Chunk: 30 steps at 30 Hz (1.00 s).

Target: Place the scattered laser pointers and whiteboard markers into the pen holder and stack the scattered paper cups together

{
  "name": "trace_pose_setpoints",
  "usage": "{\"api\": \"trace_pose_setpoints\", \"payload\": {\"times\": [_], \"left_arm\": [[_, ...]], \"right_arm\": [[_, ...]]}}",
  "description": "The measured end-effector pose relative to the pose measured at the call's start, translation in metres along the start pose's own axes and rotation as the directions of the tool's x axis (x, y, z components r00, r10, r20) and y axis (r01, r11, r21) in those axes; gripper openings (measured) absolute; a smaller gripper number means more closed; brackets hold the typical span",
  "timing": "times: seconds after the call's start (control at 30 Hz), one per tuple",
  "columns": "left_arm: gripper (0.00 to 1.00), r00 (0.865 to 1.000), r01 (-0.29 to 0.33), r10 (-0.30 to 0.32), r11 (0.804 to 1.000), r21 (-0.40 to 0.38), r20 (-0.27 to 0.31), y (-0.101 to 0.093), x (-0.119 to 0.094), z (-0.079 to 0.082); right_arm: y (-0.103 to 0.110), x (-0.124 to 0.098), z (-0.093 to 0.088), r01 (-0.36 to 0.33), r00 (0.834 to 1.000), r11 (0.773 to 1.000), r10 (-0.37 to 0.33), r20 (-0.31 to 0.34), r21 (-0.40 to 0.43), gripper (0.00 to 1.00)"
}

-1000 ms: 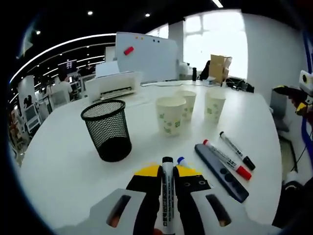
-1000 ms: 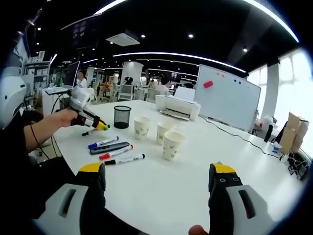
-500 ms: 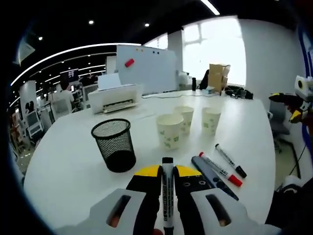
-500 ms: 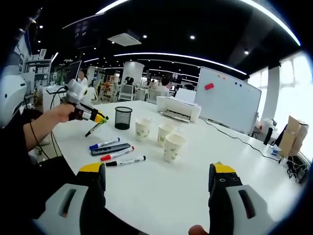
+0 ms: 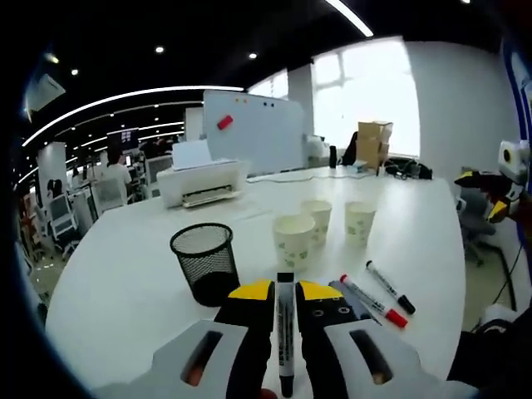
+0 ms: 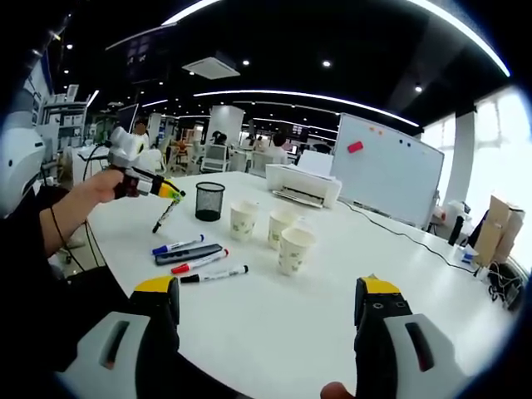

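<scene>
My left gripper point(image 5: 284, 291) is shut on a black whiteboard marker point(image 5: 285, 332) and is held above the white table, short of the black mesh pen holder point(image 5: 206, 262). In the right gripper view a hand holds that left gripper point(image 6: 158, 189) up, with the marker point(image 6: 164, 216) hanging down left of the pen holder point(image 6: 209, 200). Three paper cups point(image 5: 294, 241) point(image 5: 317, 220) point(image 5: 359, 222) stand apart. On the table lie a blue marker point(image 6: 176, 244), a dark laser pointer point(image 6: 189, 253), a red marker point(image 6: 198, 261) and a black-capped marker point(image 6: 214, 273). My right gripper point(image 6: 266, 303) hangs open near the table's edge.
A white printer point(image 6: 301, 183) and a whiteboard point(image 6: 391, 179) stand at the far side of the table point(image 6: 274, 324). Office desks and people sit in the background. A cardboard box point(image 5: 374, 137) rests at the far end.
My left gripper has risen with the black marker, which now hangs steeper. The right gripper has stayed still and open.
</scene>
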<state>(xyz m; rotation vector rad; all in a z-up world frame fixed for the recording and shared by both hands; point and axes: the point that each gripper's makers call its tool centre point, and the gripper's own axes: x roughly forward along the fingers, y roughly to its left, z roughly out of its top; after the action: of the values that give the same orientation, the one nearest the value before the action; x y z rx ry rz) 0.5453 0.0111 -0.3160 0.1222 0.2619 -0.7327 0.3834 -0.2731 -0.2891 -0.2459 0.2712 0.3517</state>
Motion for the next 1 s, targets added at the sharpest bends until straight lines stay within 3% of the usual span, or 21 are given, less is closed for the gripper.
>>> {"api": "trace_pose_setpoints", "payload": {"times": [0.1,0.17,0.37,0.77,1.0], "left_arm": [[0.14,1.0,-0.002,0.002,1.0,0.002,0.008,0.0,-0.001,0.003],[0.12,0.999,0.018,-0.018,1.0,0.009,-0.033,-0.001,0.003,-0.007],[0.13,0.999,0.02,-0.02,1.0,-0.001,-0.037,-0.003,0.01,-0.014],[0.16,0.984,0.051,-0.057,0.998,-0.04,-0.168,-0.005,0.04,-0.063],[0.17,0.977,0.051,-0.063,0.997,-0.063,-0.202,-0.003,0.049,-0.077]], "right_arm": [[0.0,0.0,0.0,0.0,1.0,1.0,0.0,0.001,0.002,0.82],[0.0,0.0,0.001,0.004,1.0,1.0,-0.004,0.004,0.0,0.82],[-0.003,-0.001,0.0,0.007,1.0,1.0,-0.007,0.004,0.003,0.82],[-0.002,0.003,-0.005,0.001,1.0,1.0,-0.001,-0.013,0.002,0.82],[-0.003,0.002,-0.008,0.005,1.0,1.0,-0.005,-0.017,0.007,0.82]]}}
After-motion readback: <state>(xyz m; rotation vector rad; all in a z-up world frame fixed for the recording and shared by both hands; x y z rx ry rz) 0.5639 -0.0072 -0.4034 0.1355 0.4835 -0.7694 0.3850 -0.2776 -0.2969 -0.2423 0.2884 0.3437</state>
